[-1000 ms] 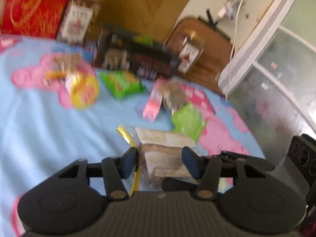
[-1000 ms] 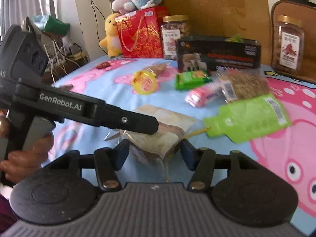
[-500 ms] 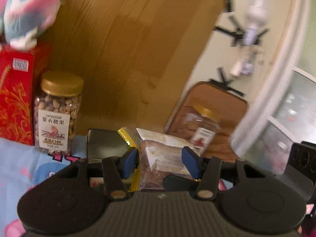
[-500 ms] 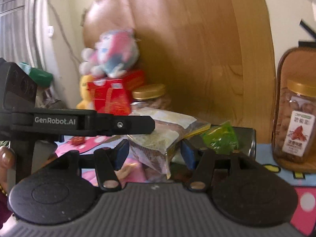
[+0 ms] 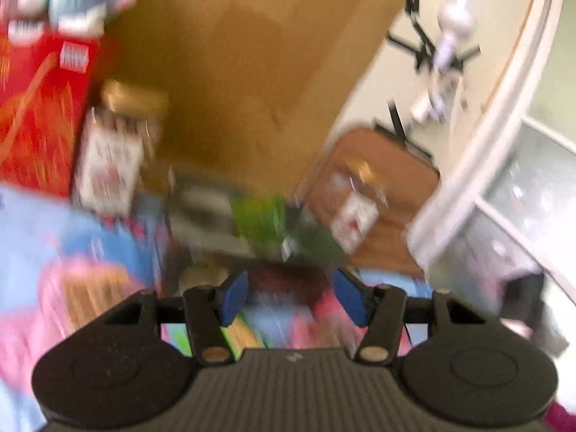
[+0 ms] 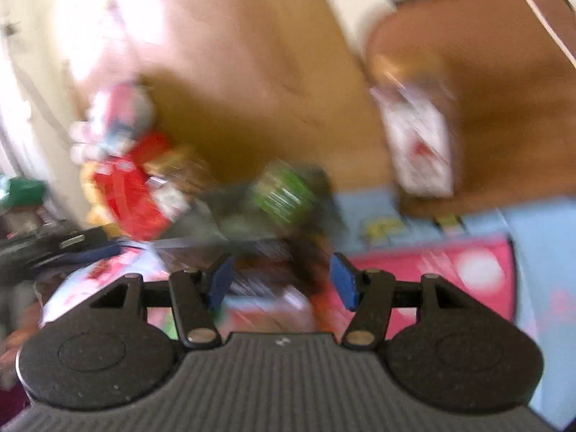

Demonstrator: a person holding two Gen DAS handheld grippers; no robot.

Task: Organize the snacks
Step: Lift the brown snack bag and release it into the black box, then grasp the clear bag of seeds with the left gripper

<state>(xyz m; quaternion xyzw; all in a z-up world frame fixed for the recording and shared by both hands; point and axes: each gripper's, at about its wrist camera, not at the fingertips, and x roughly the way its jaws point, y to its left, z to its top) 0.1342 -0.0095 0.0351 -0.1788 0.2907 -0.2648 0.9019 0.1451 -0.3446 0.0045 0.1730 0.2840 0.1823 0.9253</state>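
Observation:
Both views are heavily motion-blurred. My left gripper (image 5: 291, 300) is open with nothing between its blue pads. My right gripper (image 6: 281, 282) is open and empty too. The clear packet that both held before is not between the fingers in either view. A green packet (image 5: 260, 220) lies on top of the dark box (image 5: 201, 212) at the back of the bed; it also shows in the right wrist view (image 6: 284, 190). Snack packets lie blurred on the blue and pink sheet (image 5: 32, 223) below both grippers.
A red gift box (image 5: 39, 108) and a nut jar (image 5: 115, 151) stand at the back left by the wooden headboard (image 5: 252, 72). A second jar (image 6: 417, 136) stands at the right on a brown pad. The left gripper's arm (image 6: 54, 248) shows at left.
Both grippers held the clear packet up over the dark box; now both are open and empty and the cameras are swinging fast. The packet has gone from view.

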